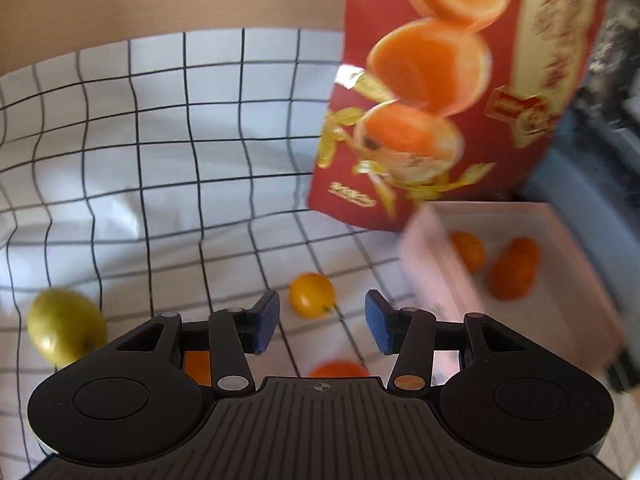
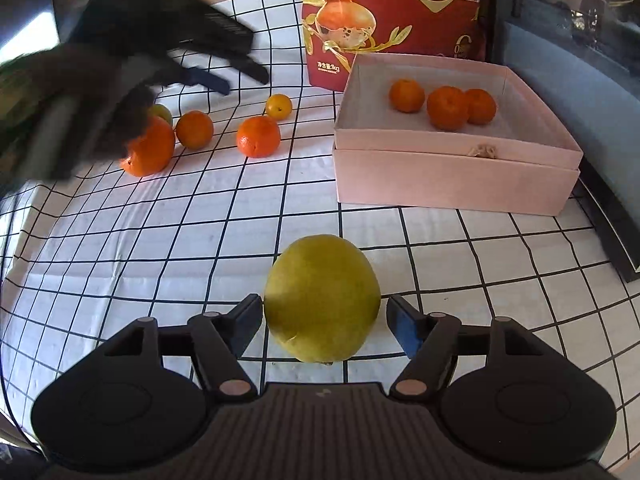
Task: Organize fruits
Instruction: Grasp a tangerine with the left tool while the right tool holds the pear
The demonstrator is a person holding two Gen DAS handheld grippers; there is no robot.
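On the gridded surface, the left tool, blurred in the right wrist view, hangs above a loose row of fruit: a large orange, a greenish fruit half hidden behind it, two more oranges and a small yellow citrus. Its own camera shows its jaws apart and empty over that yellow citrus. Nearer the camera, the right tool stands with jaws apart on either side of a yellow-green lemon, which rests on the surface, neither pad seen touching it. At right, a pink box holds three tangerines, with a red bag standing just behind it.
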